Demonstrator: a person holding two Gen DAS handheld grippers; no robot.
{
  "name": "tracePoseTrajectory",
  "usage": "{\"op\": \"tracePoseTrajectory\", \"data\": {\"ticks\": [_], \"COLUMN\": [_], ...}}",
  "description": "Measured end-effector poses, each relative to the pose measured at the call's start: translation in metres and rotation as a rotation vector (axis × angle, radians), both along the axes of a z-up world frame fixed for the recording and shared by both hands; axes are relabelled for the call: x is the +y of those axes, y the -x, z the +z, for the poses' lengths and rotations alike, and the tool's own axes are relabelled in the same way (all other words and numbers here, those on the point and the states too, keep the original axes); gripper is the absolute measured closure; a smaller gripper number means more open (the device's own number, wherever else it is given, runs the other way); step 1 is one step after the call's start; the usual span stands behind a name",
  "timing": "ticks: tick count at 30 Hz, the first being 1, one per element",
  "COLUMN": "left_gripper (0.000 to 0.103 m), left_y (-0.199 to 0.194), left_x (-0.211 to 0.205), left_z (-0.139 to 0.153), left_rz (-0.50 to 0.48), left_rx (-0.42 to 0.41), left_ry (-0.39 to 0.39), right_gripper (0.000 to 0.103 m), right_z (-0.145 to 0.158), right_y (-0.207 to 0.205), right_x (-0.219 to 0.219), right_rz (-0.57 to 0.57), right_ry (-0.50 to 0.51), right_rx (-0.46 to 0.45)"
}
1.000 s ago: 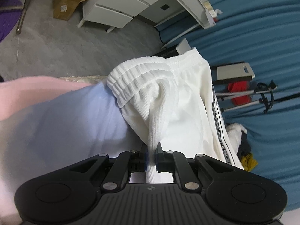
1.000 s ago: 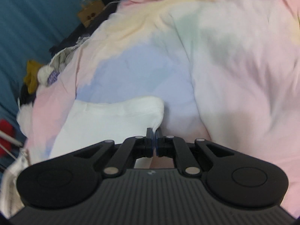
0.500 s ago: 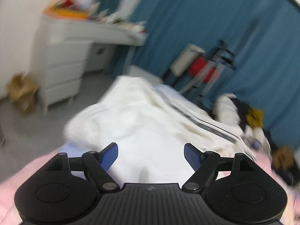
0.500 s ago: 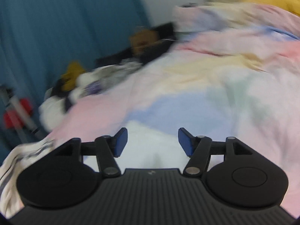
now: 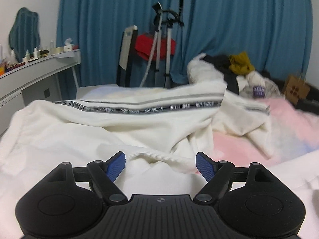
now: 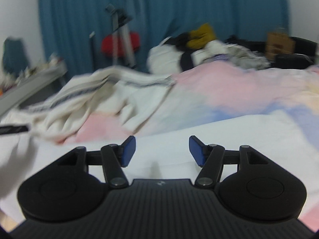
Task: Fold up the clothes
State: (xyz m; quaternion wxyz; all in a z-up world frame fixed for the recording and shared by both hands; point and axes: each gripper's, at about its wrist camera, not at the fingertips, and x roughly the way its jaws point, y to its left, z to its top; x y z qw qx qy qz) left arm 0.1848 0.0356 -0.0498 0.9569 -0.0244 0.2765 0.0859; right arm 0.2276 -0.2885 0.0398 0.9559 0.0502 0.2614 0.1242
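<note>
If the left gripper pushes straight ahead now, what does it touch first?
Most likely the white trousers: a ribbed fold of them lies just beyond the open left gripper, between its fingertips. Depth is hard to judge.

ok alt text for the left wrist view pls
The open left gripper hovers over crumpled white trousers with a grey side stripe, lying on a pastel bedspread. Behind are blue curtains and a clothes pile.
</note>
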Motion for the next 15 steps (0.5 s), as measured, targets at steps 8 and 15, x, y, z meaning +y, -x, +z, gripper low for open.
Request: {"op": "tracePoseTrajectory", "data": {"ticks": [8,15], "left_gripper": [0.024,0.024], "left_y": [-0.029,-0.036], "left_x": [0.026,0.027], "left_z": [-0.04,-0.046], "left_rz": [0.029,-0.003], "left_rx": [0.001,-0.036], "left_ry": [0.096,0.099], "right_gripper": [0.042,0.064], "right_z": [-0.033,-0.045], "right_y": [-0.077,-0.157], "right_x": [0.101,0.152], "right_rz": [0.138,0.082], "right_ry": [0.178,0.386], "right_rx": [0.016,0.005]}}
